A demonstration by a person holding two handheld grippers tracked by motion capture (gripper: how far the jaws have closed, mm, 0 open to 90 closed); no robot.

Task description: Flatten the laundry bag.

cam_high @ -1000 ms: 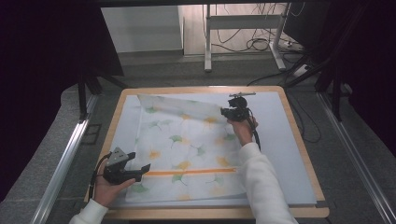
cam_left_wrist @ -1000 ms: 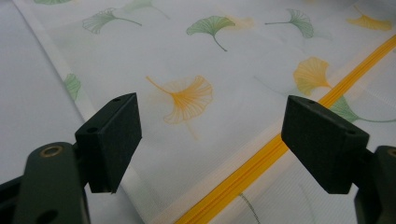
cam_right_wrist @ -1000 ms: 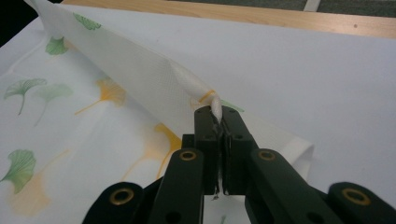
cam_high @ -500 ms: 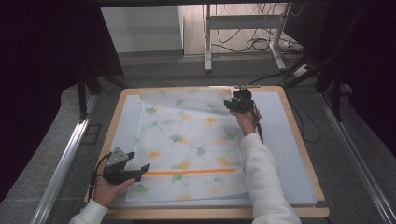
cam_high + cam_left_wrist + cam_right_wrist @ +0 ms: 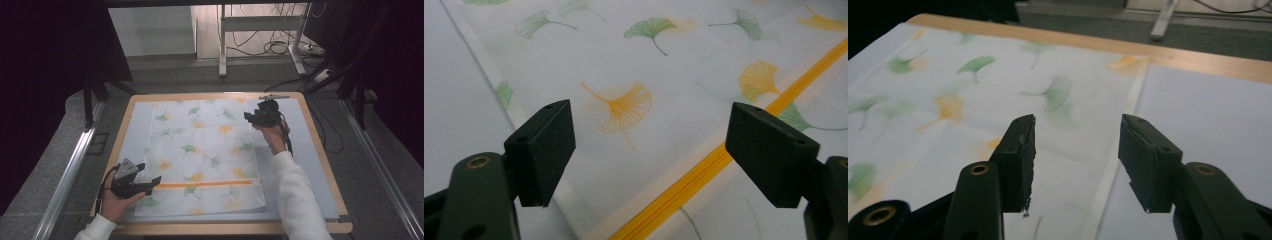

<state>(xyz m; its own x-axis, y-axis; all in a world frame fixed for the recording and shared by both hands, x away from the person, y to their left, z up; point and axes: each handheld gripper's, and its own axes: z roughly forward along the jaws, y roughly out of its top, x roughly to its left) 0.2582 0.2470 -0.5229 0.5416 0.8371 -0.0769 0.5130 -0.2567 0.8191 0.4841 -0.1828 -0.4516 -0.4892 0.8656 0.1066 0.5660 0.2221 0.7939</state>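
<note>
Two hand-held grippers: I have one in each hand.
Cloth: my leaf-print cloth (image 5: pixel 200 150) lies flat on the desk (image 5: pixel 320 150); an orange zipper (image 5: pixel 205 184) crosses its near part.
Left hand-held gripper (image 5: pixel 150 184): jaws wide apart, low over the cloth's near left corner, grasping nothing.
Right hand-held gripper (image 5: pixel 252 117): jaws just been opening, nothing between them, above the cloth's far right edge.

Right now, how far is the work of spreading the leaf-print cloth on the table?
Done: the cloth lies flat and spread out on the table. In hand: nothing; the right gripper has just opened above the far right corner, jaws empty. The left gripper waits open near the orange zipper. Left: perhaps small smoothing.
</note>
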